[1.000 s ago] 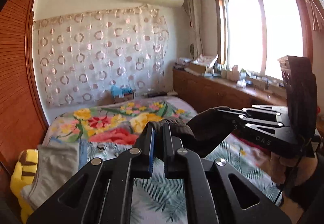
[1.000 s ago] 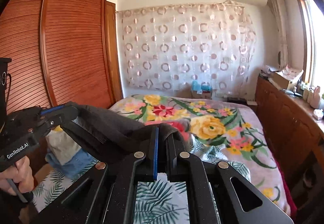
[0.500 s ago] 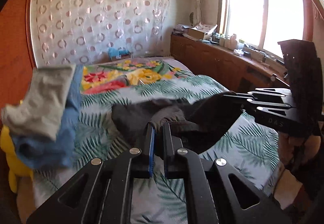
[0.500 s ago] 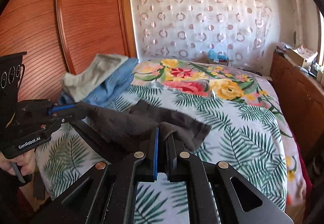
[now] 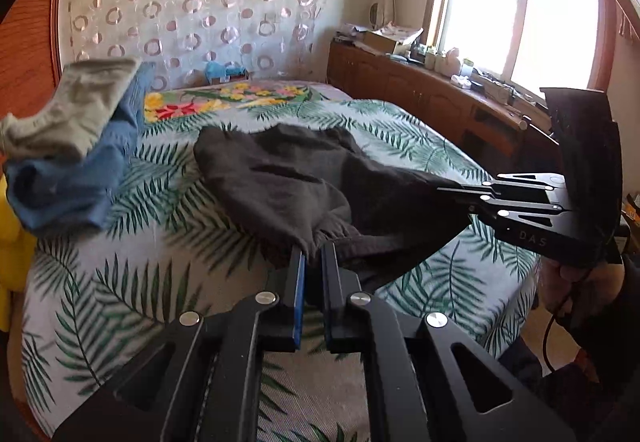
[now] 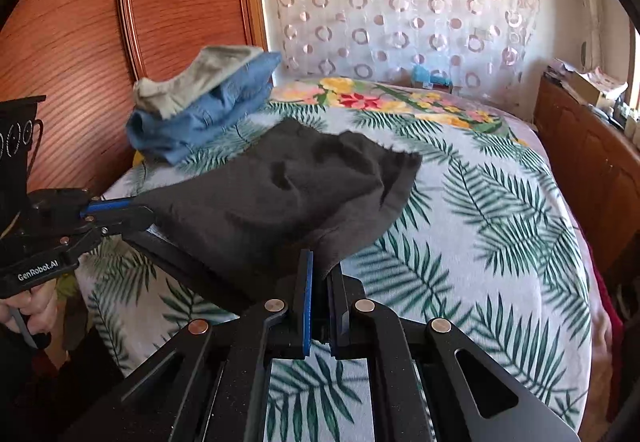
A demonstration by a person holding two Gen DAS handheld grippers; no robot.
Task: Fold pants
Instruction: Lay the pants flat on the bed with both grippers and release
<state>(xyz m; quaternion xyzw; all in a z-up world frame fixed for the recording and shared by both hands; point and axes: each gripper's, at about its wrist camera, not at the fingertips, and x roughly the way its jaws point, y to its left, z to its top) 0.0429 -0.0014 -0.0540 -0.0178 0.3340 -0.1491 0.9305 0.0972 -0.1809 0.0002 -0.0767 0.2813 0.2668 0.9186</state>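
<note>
Grippers pinch pants — leaf-print bed.

I see dark grey pants of soft matt cloth, finely ribbed | black left gripper: matt plastic, blue pad, shiny metal rivets | leaf-print bedspread: matt woven cloth | reddish-brown wardrobe door: ribbed wood, slight sheen | blue folded garment: matt denim-like cloth
</note>
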